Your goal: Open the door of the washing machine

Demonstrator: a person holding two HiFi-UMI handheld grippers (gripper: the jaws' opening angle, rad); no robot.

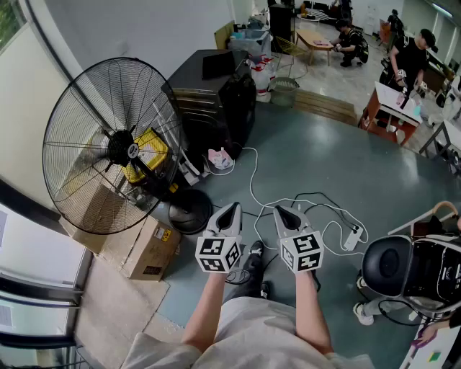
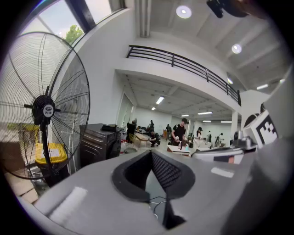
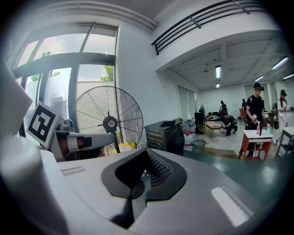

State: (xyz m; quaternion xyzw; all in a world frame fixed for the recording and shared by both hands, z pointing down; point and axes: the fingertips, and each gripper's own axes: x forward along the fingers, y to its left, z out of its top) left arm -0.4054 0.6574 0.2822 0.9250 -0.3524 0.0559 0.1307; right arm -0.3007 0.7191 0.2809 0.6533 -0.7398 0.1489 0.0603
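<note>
Head view: left gripper [image 1: 232, 210] and right gripper [image 1: 285, 211] closed, empty, washing machine [image 1: 216, 94] well ahead beyond fan [image 1: 119, 148]; left gripper view: jaws together; right gripper view: same, and we judge door [image 3: 177, 141] stiff, hinged, latched, so pull at its free edge.

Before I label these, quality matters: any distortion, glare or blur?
Head view: fisheye curves edges around the fan, evenly lit, sharp. Left gripper view: dark round vignette, ceiling lights flare, near jaws soft. Right gripper view: same vignette, bright windows, jaws soft.
</note>
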